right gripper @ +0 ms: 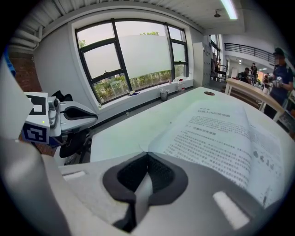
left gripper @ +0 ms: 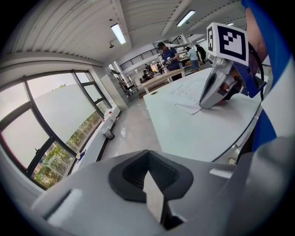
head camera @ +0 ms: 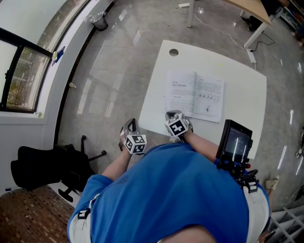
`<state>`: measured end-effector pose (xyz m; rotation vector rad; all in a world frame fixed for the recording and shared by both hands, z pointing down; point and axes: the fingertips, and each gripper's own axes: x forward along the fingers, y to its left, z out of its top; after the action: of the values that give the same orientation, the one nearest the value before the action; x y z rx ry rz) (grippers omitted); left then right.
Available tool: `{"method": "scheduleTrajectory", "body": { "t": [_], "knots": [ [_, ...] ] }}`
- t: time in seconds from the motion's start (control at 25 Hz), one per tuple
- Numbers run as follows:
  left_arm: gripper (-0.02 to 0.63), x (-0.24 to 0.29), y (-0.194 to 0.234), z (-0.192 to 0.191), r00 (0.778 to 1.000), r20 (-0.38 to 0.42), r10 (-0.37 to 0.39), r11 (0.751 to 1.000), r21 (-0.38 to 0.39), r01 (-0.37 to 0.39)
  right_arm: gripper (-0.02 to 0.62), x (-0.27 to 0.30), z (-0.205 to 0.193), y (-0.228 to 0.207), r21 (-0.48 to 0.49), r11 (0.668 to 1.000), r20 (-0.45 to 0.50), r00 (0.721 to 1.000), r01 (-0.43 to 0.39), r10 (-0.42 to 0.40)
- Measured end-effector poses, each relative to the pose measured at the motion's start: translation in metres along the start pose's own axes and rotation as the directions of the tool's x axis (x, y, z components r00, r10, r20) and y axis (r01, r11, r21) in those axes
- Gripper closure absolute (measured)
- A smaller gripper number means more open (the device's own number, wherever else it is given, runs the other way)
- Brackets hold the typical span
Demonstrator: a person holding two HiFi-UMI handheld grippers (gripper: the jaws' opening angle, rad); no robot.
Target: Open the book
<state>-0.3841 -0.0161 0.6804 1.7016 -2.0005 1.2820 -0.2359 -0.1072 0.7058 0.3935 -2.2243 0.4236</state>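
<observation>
The book (head camera: pixel 194 95) lies open and flat on the white table (head camera: pixel 237 85), its printed pages facing up. It also shows in the right gripper view as a book (right gripper: pixel 221 133) just beyond the jaws, and far off in the left gripper view as a book (left gripper: pixel 186 94). My right gripper (head camera: pixel 172 115) is shut and empty at the book's near left corner, by the table's near edge. My left gripper (head camera: pixel 129 125) is shut and empty too, off the table's near left corner, over the floor. Both pairs of jaws meet with nothing between them: left gripper (left gripper: pixel 147 152), right gripper (right gripper: pixel 147 155).
A round cable hole (head camera: pixel 173 52) sits at the table's far left corner. A black office chair (head camera: pixel 47 166) stands by the window wall, with a bin (head camera: pixel 99 20) further along. A black screen device (head camera: pixel 235 141) hangs at the person's right side. Another table (head camera: pixel 251 9) stands beyond.
</observation>
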Motion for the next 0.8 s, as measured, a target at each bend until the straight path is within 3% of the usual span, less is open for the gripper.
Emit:
{"method": "scheduleTrajectory", "body": {
  "t": [0.32, 0.56, 0.8],
  "knots": [
    [0.598, 0.016, -0.002, -0.001, 1.0, 0.002, -0.004, 1.0, 0.01, 0.004, 0.588, 0.019, -0.001, -0.005, -0.021, 1.0, -0.006, 1.0, 0.004, -0.004],
    [0.598, 0.018, -0.003, 0.001, 1.0, 0.011, -0.006, 1.0, 0.015, 0.006, 0.58, 0.024, -0.005, 0.01, -0.055, 0.997, -0.024, 0.999, -0.048, 0.046],
    [0.598, 0.018, -0.01, 0.007, 0.999, 0.038, -0.018, 1.0, 0.025, 0.017, 0.58, 0.017, -0.004, 0.008, -0.032, 0.999, 0.019, 0.999, -0.038, 0.039]
  ]
}}
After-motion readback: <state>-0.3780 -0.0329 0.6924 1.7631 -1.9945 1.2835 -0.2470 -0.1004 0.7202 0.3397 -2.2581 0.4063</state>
